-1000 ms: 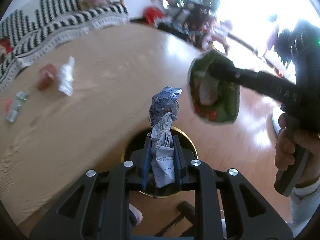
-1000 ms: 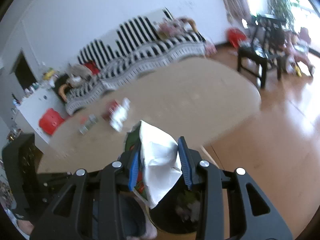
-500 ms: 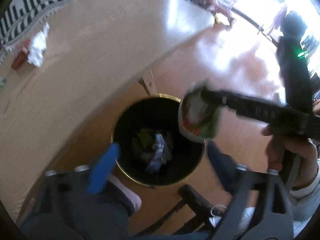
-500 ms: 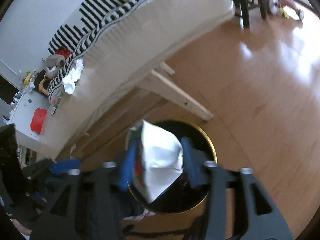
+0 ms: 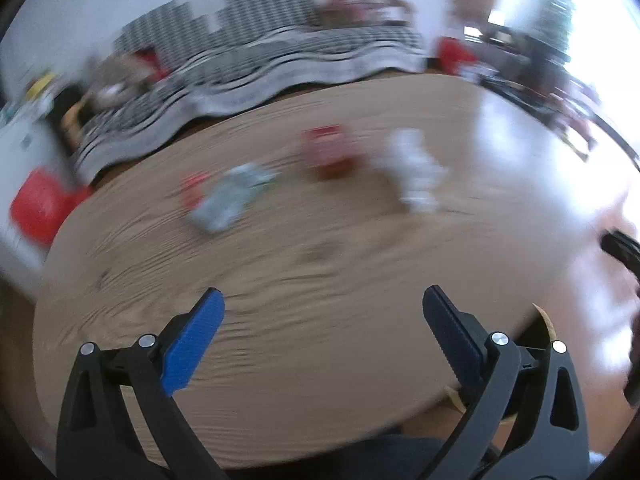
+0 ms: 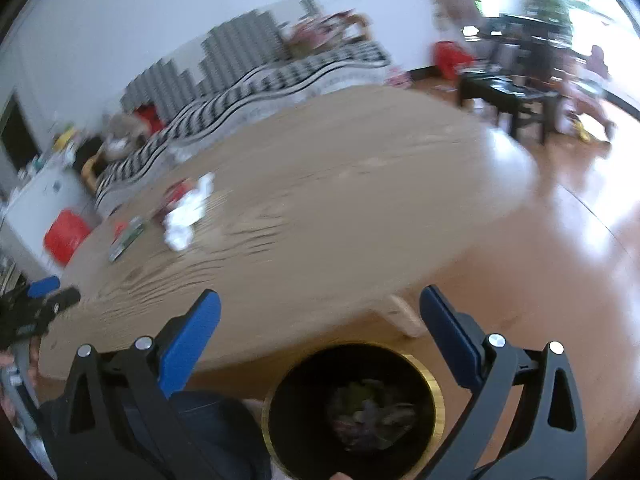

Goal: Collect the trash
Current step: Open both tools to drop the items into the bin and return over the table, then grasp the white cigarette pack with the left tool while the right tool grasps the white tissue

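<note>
Black round waste bin with a gold rim [image 6: 438, 396] stands on the wooden floor just beside the table edge, below the right gripper [image 6: 318, 316]; inside it lies a heap of crumpled trash [image 6: 368, 412], dark and greenish, individual pieces not distinguishable. Light oak table, oval, with pronounced grain [image 5: 320, 280], carries the remaining trash, all grouped near its far side: crumpled white paper or tissue [image 5: 416, 172]; red box-like packet [image 5: 328, 152] just beside it; pale blue-green flat wrapper [image 5: 228, 200]; small red scrap [image 5: 194, 186] next to that wrapper. Motion blur is heavy; no brand, label or writing can be read on any item. Left gripper [image 5: 322, 320], blue-padded, jaws still opening and already spread wide, nothing between them, hovers over the bare near part of the table. Right gripper, blue-padded, jaws likewise opening to a wide spread, nothing between them, poised above the bin. Striped black-and-white sofa [image 6: 256, 76] behind the table.
</note>
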